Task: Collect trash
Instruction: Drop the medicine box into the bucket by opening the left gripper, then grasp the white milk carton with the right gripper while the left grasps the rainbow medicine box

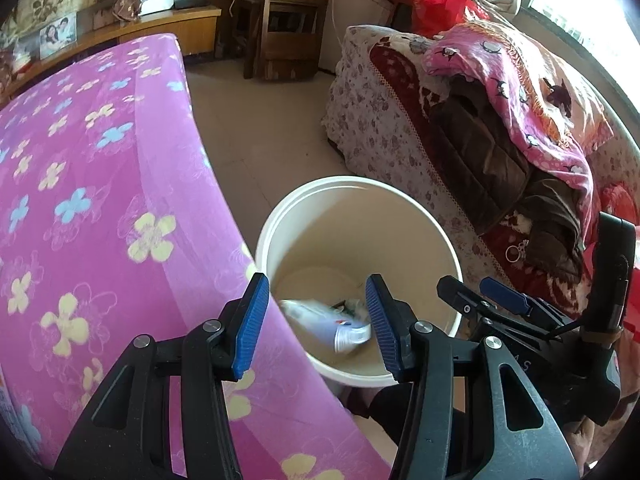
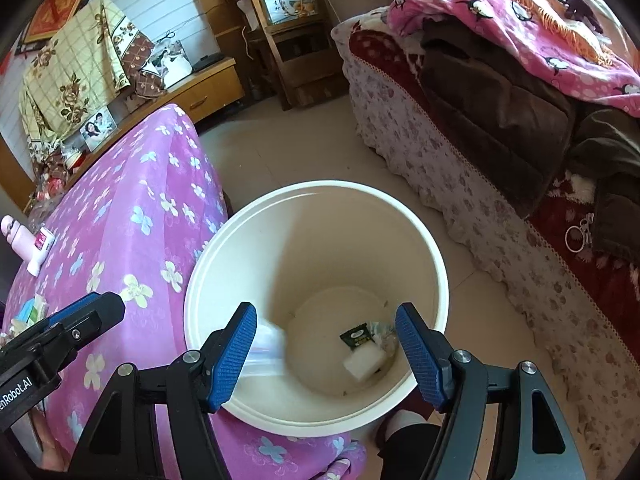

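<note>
A white bucket (image 1: 420,216) stands on the floor between the pink-clothed table and the sofa; it also shows in the right wrist view (image 2: 304,216). Both grippers hover over it. My left gripper (image 1: 316,318) is open and empty, and a blurred white and blue tube (image 1: 336,326) is in mid-air inside the bucket below it. The tube shows as a blur in the right wrist view (image 2: 266,350). My right gripper (image 2: 326,354) is open and empty. A green packet (image 2: 356,336), a white block (image 2: 362,364) and a crumpled wrapper (image 2: 382,334) lie on the bucket's bottom.
The table with a pink flowered cloth (image 1: 100,208) is at the left and carries a pink bottle (image 2: 18,240), a tube (image 2: 40,248) and small packets (image 2: 30,312). A sofa piled with blankets (image 1: 500,128) is at the right. A wooden chair (image 1: 288,16) stands behind.
</note>
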{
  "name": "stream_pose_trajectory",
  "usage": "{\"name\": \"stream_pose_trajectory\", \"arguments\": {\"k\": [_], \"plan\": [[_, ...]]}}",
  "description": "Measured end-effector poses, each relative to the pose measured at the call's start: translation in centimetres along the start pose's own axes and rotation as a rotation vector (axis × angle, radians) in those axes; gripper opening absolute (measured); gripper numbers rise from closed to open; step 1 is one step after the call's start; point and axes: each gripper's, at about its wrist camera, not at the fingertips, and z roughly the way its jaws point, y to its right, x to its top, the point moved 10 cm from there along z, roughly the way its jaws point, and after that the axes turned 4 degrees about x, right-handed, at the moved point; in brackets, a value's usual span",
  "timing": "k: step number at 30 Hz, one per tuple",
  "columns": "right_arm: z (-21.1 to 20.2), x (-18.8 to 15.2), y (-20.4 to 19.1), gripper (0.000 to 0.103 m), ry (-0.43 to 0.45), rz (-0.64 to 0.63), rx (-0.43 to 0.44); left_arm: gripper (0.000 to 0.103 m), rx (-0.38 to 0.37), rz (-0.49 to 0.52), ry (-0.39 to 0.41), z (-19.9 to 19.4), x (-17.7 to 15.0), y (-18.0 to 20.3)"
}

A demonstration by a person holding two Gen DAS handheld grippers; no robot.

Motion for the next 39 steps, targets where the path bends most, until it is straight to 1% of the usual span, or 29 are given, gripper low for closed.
{"name": "stream_pose_trajectory", "arguments": {"k": [5,9,14,17,22,28,32,39], "plan": [[0.2,-0.4,-0.5,0.070,-0.015,-0.022,0.000,0.049,0.039,0.017,0.017,-1.0,-0.3,-0.5],[0.0,-0.6,-0.9,0.070,-0.009,-0.047,-0.007,0.049,0.068,0.032,0.031,-2.0,-0.6,-1.1],[-0.5,-0.9,-1.4,0.070,-0.002,-0.060,-0.010,0.049,0.100,0.030,0.052,-3.8,-1.0,-2.5],[-1.2,-1.0,-2.5,0.070,0.008,-0.080,-0.003,0.049,0.115,0.023,0.065,-5.3,-1.4,-3.5],[-2.6,-1.7,-5.8,0.070,0.012,-0.126,0.041,0.049,0.138,0.017,0.088,-8.1,-2.4,-5.6],[-3.8,-3.1,-11.4,0.071,-0.004,-0.195,0.124,0.049,0.157,-0.009,0.094,-11.1,-4.1,-8.8],[-4.1,-4.3,-15.6,0.071,-0.025,-0.249,0.179,0.049,0.167,-0.049,0.094,-13.1,-5.3,-11.7],[-4.3,-6.7,-21.9,0.071,-0.075,-0.322,0.265,0.049,0.199,-0.110,0.098,-16.8,-7.5,-17.7]]}}
